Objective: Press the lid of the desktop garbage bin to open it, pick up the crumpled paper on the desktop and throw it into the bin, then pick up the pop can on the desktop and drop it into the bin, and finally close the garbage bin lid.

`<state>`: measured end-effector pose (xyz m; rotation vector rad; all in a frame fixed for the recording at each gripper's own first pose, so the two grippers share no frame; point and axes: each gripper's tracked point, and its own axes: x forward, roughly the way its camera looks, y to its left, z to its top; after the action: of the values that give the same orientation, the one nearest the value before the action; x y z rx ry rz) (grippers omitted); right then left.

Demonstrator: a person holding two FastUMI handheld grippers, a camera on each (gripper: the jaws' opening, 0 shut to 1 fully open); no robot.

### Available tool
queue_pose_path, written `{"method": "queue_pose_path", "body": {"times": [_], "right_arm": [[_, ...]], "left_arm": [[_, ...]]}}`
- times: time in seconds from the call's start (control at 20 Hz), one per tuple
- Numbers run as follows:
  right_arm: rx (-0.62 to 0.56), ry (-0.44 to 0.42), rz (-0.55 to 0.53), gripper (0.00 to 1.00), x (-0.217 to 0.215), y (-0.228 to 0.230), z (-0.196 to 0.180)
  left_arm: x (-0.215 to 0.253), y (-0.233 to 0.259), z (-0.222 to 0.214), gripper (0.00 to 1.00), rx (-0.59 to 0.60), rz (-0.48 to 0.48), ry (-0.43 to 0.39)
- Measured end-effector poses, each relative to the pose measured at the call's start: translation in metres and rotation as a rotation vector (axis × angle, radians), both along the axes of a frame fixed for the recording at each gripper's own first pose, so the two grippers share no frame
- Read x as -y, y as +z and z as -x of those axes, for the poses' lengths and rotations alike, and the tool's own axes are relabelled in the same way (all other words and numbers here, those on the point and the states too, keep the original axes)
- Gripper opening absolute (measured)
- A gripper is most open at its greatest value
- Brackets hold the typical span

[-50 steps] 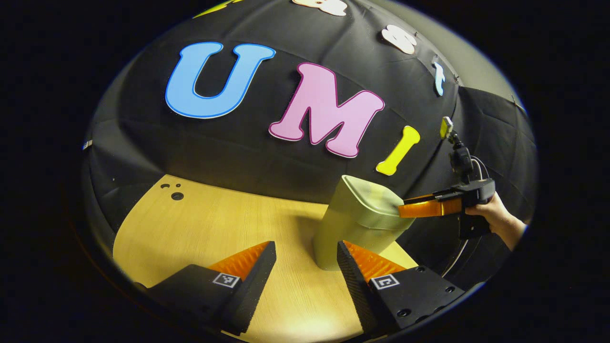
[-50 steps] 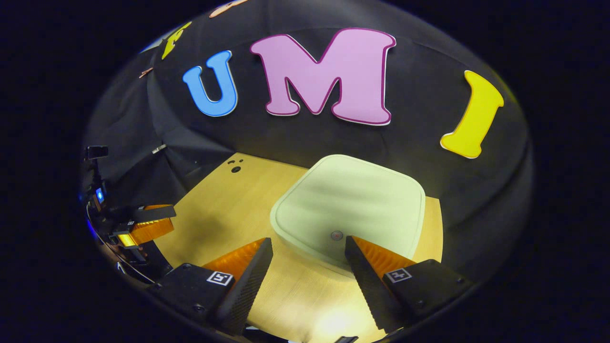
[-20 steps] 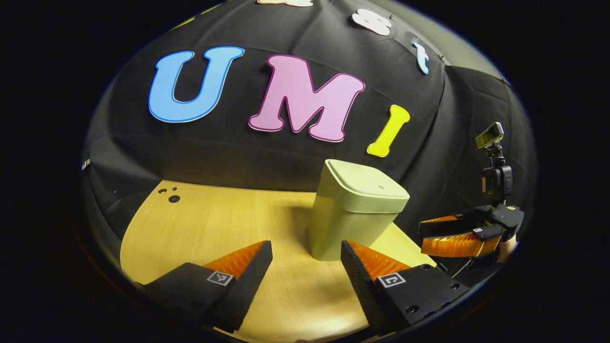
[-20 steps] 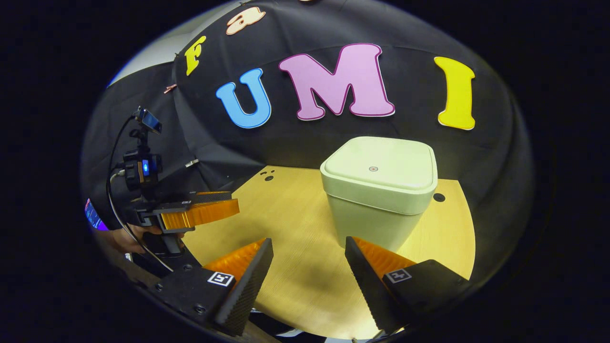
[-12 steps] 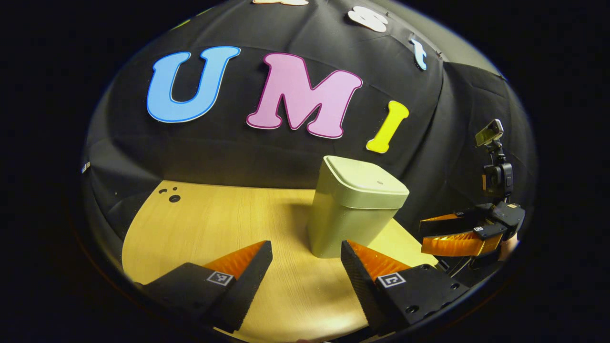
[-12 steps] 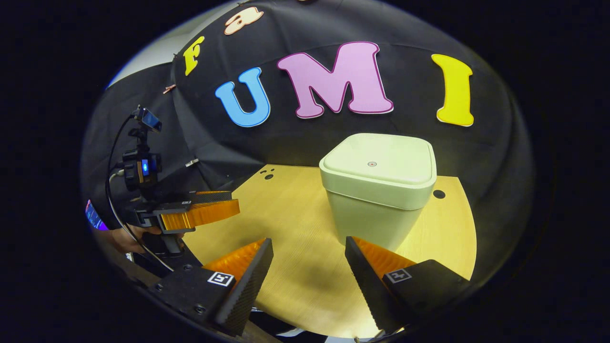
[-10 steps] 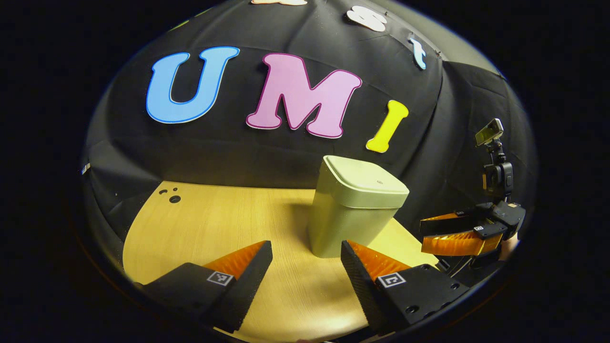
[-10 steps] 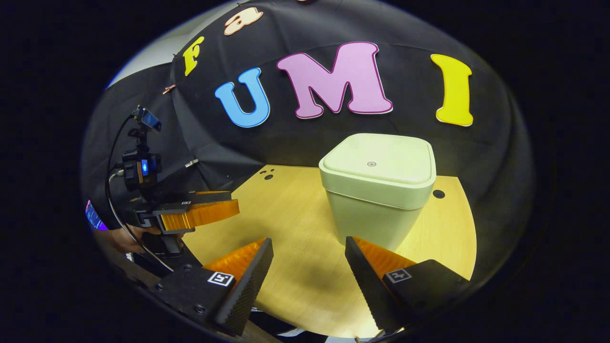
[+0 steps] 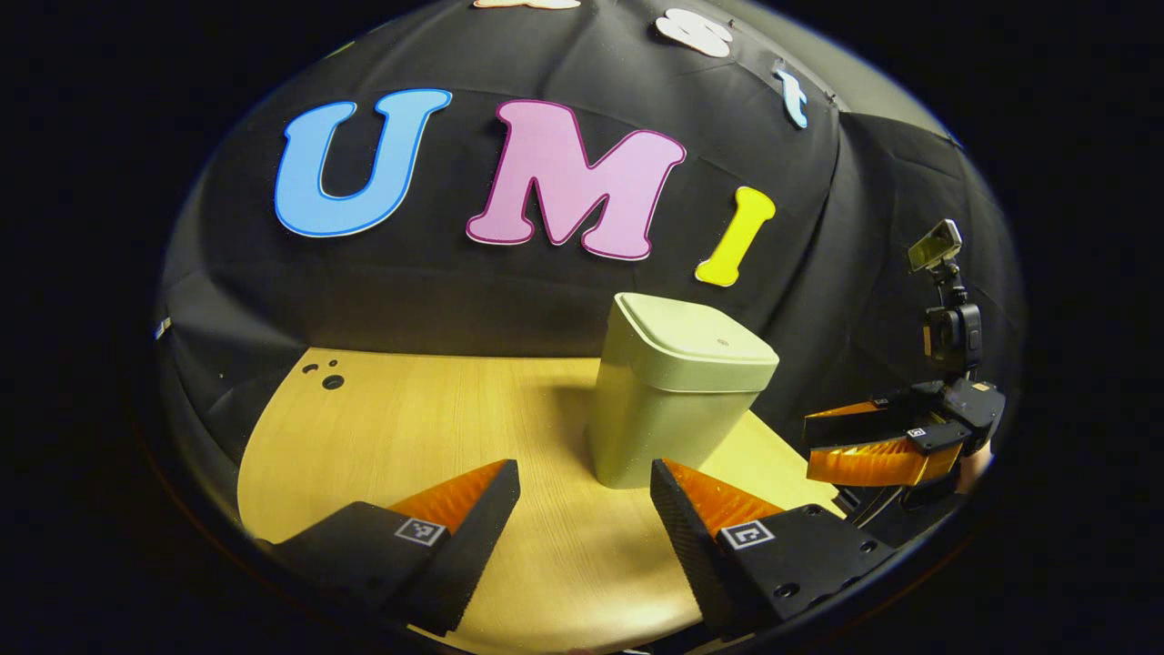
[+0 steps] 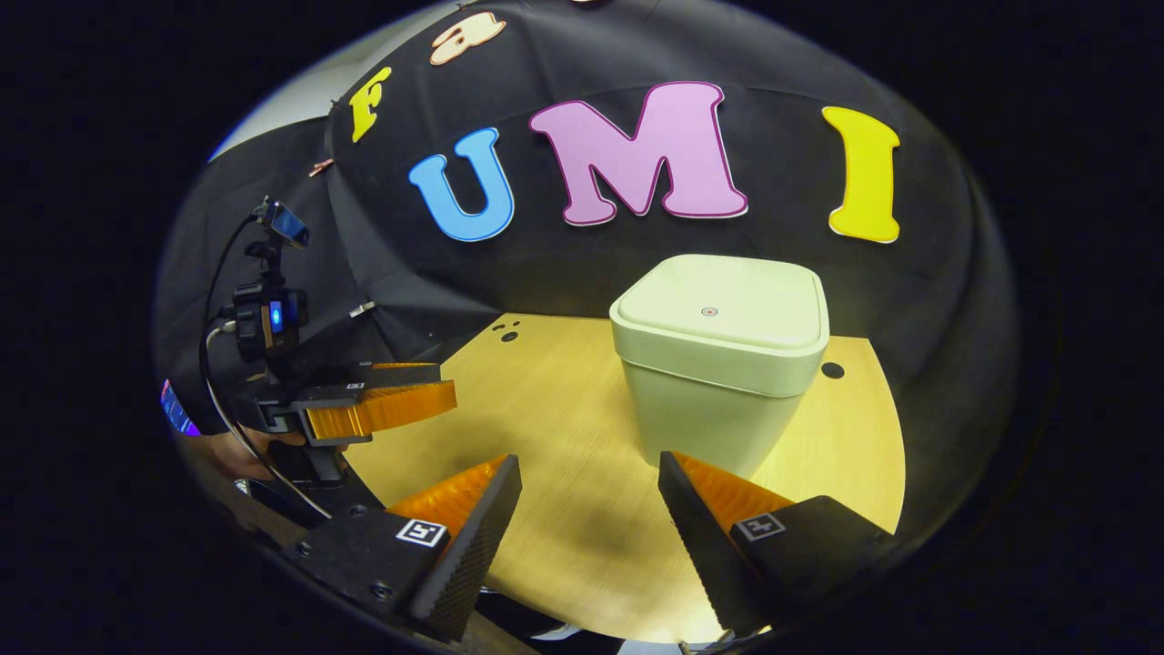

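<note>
Bin stands upright on the wooden desktop, toward its back edge, close to the black cloth wall; pale green, squarish w/ rounded corners, tapering a bit toward the base. Lid sits flat and closed on top of the bin, w/ a small round dot near its middle. In the right gripper view the bin is a bit right of centre; a dark round hole in the desktop lies just beside the bin's right side, and a few small dark holes sit well apart from the bin at the far left corner. Left gripper hangs in front of the bin, low over the desktop, fingers spread wide apart w/ nothing between them, not touching the bin; its right finger overlaps the bin's base in the left gripper view, contact not evident. Right gripper likewise sits in front of the bin, fingers wide apart, empty, clear of the lid. From the left gripper view the right gripper shows off to the bin's right, past the desktop edge. From the right gripper view the left gripper is well left of the bin, w/ a hand under it.
</note>
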<state>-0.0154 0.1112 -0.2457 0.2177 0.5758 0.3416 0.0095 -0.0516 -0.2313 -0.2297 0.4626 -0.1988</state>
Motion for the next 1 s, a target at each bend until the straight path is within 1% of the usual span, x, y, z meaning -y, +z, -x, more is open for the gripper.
{"method": "queue_pose_path", "body": {"times": [0.35,0.8,1.0], "right_arm": [[0.005,-0.020,0.008,0.98,-0.010,0.006,-0.002],[-0.005,-0.080,0.026,0.99,-0.022,0.009,-0.007],[-0.002,-0.089,0.030,0.99,-0.029,0.010,-0.011]], "left_arm": [[-0.009,0.004,-0.001,0.94,0.018,-0.015,-0.027],[-0.017,-0.004,-0.004,0.94,0.022,0.013,-0.084],[-0.026,-0.007,-0.004,0.94,0.019,0.020,-0.085]]}}
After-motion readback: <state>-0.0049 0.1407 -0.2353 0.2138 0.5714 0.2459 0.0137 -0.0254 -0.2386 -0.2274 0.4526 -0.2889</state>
